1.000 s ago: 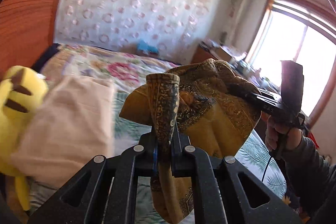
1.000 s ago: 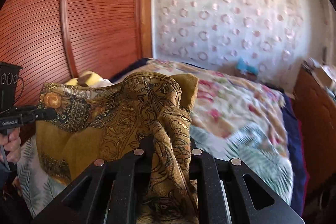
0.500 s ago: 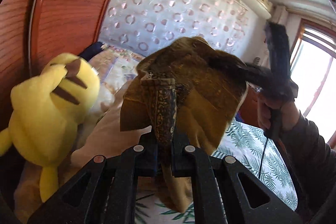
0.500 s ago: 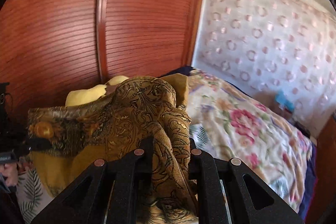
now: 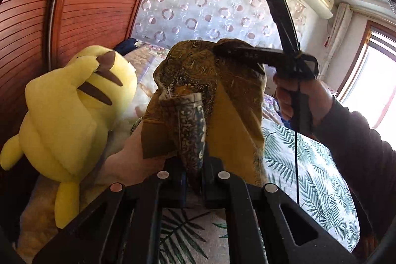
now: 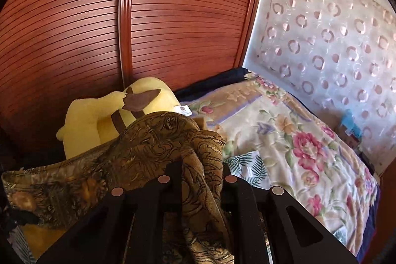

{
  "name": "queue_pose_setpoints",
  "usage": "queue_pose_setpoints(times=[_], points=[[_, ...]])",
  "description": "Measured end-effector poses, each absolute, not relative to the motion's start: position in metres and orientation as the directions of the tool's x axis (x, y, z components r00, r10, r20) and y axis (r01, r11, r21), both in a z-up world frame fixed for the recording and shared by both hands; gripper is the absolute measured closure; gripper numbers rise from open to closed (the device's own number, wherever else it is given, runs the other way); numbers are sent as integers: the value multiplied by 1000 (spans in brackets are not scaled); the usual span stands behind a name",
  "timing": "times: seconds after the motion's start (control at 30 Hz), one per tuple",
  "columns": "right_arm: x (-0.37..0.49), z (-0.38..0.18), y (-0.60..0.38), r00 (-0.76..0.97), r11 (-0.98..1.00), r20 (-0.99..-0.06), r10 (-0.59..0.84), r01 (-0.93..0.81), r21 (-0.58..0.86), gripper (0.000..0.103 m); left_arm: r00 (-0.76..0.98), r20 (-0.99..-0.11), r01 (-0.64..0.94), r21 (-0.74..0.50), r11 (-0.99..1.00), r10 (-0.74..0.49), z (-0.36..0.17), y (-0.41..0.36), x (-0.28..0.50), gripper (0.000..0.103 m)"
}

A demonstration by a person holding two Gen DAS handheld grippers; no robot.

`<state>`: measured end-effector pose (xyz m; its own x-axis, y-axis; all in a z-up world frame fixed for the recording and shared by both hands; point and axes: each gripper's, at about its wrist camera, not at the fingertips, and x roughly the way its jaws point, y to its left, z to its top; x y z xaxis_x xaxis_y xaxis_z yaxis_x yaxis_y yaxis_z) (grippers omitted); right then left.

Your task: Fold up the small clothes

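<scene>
A mustard cloth with a dark paisley border (image 5: 230, 110) hangs in the air between both grippers, above the bed. My left gripper (image 5: 193, 165) is shut on a rolled, patterned edge of it that stands up between the fingers. My right gripper (image 5: 222, 51) pinches the cloth's top edge farther off and higher, with a hand (image 5: 297, 95) and dark sleeve on its handle. In the right wrist view the right gripper (image 6: 198, 172) is shut on a bunched fold of the same cloth (image 6: 148, 152), which stretches left and down to the frame's edge.
A yellow plush toy (image 5: 69, 110) (image 6: 99, 120) lies against the slatted wooden wardrobe door (image 6: 123, 29) at the left. A pale folded cloth (image 5: 123, 160) lies beside it. The bed has a leaf-print sheet (image 5: 309, 177) and a floral blanket (image 6: 297, 140). A window is at the right.
Both grippers have swung left toward the wardrobe and the plush toy, still holding the cloth. The right gripper now stands higher and nearer the left one, and the cloth hangs more bunched.
</scene>
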<state>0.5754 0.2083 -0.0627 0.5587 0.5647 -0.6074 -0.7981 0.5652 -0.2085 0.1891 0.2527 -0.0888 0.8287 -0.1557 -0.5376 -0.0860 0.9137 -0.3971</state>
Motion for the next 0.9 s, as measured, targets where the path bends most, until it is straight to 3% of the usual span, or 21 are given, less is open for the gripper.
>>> queue_pose_setpoints(times=[0.07, 0.17, 0.2, 0.33, 0.43, 0.57, 0.7, 0.77, 0.9], points=[[569, -63, 204, 566, 580, -615, 548, -788, -209, 82, 820, -554, -102, -387, 917, -142, -93, 251, 190, 94], [577, -53, 196, 611, 643, -594, 523, -741, -197, 57, 816, -562, -109, -384, 917, -138, -96, 249, 188, 94], [578, -47, 191, 631, 663, -571, 525, -724, -191, 55, 817, -563, -114, -373, 921, -127, -95, 248, 187, 94], [555, -31, 161, 664, 697, -519, 539, -697, -168, 54, 813, -572, -126, -354, 927, -108, -94, 249, 186, 94], [535, -44, 148, 580, 635, -565, 586, -763, -125, 54, 812, -574, -139, -359, 923, -101, -97, 252, 185, 94], [532, -79, 145, 558, 646, -649, 517, -752, -132, 54, 811, -578, -157, -354, 922, -84, -98, 252, 183, 94], [542, -90, 125, 584, 727, -632, 509, -685, -48, 54, 803, -591, -165, -337, 927, -72, -100, 251, 184, 94], [541, -91, 116, 617, 762, -616, 490, -646, -41, 44, 799, -597, -168, -335, 927, -70, -101, 251, 184, 94], [535, -98, 117, 597, 778, -633, 493, -628, 14, 40, 797, -601, -168, -326, 930, -66, -101, 249, 185, 94]])
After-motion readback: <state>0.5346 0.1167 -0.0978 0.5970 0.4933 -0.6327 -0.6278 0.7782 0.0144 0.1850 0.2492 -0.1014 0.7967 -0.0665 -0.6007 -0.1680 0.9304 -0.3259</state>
